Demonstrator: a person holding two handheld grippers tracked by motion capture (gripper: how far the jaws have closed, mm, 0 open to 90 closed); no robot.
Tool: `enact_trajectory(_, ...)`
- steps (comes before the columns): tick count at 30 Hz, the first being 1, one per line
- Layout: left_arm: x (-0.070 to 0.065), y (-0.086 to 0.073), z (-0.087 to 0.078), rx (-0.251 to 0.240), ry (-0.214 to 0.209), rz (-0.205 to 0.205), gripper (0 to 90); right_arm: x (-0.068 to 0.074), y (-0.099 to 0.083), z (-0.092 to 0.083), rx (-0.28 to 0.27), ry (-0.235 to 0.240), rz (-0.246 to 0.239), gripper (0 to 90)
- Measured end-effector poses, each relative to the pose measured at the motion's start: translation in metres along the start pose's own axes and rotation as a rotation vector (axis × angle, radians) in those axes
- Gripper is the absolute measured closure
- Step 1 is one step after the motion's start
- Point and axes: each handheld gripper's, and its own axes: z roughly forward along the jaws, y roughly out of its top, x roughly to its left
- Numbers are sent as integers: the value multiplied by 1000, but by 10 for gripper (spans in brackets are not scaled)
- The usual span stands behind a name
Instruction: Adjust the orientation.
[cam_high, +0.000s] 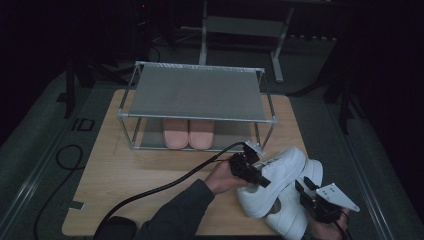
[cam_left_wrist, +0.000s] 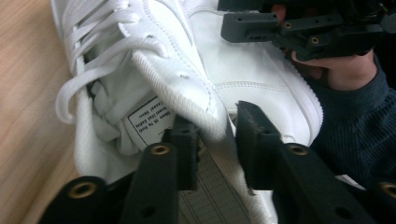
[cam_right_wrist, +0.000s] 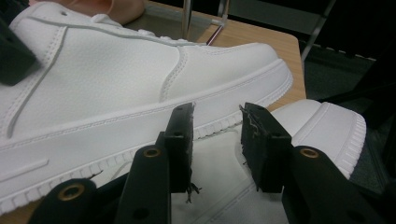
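**Left tongs bite sneaker collar; right pair wait by the second shoe**

The upper white sneaker (cam_high: 272, 182) sits at the table's near right corner, tilted and leaning across its mate, the lower sneaker (cam_high: 295, 210). It looks set up for a lift toward the rack, so the grip goes on the collar, the one thin edge the jaws can span. The left gripper (cam_left_wrist: 212, 140) has that padded collar edge between its jaws, partly closed with the pads on it, one inside the opening and one outside. The right gripper (cam_right_wrist: 215, 140) stands about half open w/ nothing held; the lower sneaker's upper shows in the gap, apparently apart from the pads.

Materials: smooth white leather-look upper w/ stitched panels, ribbed rubber sole edge, flat woven laces, printed label on the tongue. Likely stiff at the sole and soft at the collar, so the shoe may swing once raised.

Beyond: a metal-framed shoe rack (cam_high: 196, 90) w/ grey mesh shelves, pink slippers (cam_high: 188, 134) paired toe-out on its lower shelf. Pale wood tabletop (cam_high: 125, 175).
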Motion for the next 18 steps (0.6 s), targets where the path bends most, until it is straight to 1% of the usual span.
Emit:
enact_trajectory(2, 0, 0, -2, 1, 4, -4, 755, 1, 0, 0, 1, -2, -3, 636)
enact_trajectory(4, -1, 0, -3, 6, 12, 5, 776, 0, 0, 0, 0, 2, -1, 636)
enact_trajectory(5, -2, 0, -4, 15, 25, 16, 789, 0, 0, 0, 0, 0, -2, 636)
enact_trajectory(6, -3, -1, -5, 28, 43, 32, 797, 0, 0, 0, 0, 1, -1, 636)
enact_trajectory(9, -5, -5, -8, 102, 126, 92, 819, 0, 0, 0, -2, 0, 0, 636)
enact_trajectory(11, -4, -10, -11, 131, 146, 110, 825, 0, 0, 0, -2, 1, 0, 637)
enact_trajectory(13, -3, -16, -17, 137, 159, 117, 827, 0, 0, 0, -2, 1, -1, 636)
enact_trajectory(16, 1, -26, -30, 121, 158, 102, 827, 0, 0, -1, -2, 0, 1, 636)
enact_trajectory(18, 1, -32, -40, 125, 176, 102, 827, 0, 0, 0, -1, -1, -2, 636)
